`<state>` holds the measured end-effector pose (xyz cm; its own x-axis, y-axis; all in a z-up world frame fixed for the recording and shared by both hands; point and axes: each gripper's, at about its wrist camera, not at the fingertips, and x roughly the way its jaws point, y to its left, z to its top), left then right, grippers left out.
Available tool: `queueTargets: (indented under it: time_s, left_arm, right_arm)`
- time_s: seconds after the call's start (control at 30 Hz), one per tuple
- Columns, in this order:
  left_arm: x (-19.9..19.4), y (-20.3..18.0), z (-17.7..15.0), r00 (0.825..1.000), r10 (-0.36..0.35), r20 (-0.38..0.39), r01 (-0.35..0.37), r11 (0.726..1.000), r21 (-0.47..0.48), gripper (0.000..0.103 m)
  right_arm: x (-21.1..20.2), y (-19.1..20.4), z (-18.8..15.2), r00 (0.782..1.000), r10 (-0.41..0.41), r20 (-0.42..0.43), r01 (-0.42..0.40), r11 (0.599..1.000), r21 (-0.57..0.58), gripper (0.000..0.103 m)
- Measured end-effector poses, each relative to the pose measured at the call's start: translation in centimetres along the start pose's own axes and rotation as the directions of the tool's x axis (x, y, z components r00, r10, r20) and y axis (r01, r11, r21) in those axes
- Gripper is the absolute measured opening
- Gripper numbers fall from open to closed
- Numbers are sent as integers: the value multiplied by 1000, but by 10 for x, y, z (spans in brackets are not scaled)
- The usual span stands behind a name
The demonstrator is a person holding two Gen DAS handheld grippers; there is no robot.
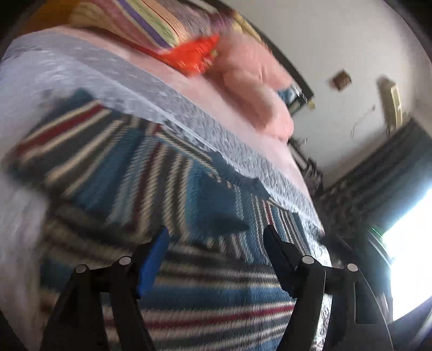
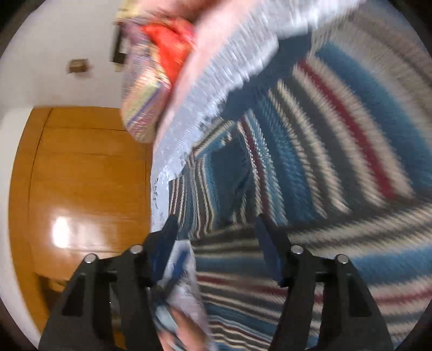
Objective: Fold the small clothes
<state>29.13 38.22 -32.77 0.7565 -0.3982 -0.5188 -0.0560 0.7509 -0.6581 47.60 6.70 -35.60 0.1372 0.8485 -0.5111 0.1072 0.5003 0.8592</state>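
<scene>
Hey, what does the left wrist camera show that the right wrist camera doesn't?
Only the left wrist view shows a bright window, a dark patterned curtain beside it, and a pink pillow on the bed.

Only the right wrist view shows a glossy wooden door.

Both show the striped garment lying on a pale quilted bedspread, an orange-red item by a multicoloured striped cushion, and a white wall. Each view also shows its own tongs open over the garment: left tongs, right tongs. Both pictures are motion-blurred.
</scene>
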Motion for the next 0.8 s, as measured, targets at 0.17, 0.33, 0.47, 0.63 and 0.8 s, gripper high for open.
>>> queueTargets:
  time_s: [0.17,0.33,0.47,0.63,0.8]
  left_arm:
    - [-3,23,-5,999,-31,9,31,998,-48,75]
    - [-5,46,-2,998,-46,34,50,992,-120,75]
    - [-18,52,3,996,-36,81,47,989,-139,75]
    - [-31,56,9,991,-48,126,69,983,-171,74]
    - [-41,65,18,983,-84,160,118,969,-217,74]
  right_arm:
    - [58,-5,28,993,-74,-92,80,994,69,56]
    - [71,5,38,990,-116,-84,120,991,50,21]
    - [60,35,47,981,-191,-43,189,981,-47,6]
    - [9,99,58,969,-242,48,246,946,-211,5]
    - [-53,136,76,946,-286,150,319,900,-296,5]
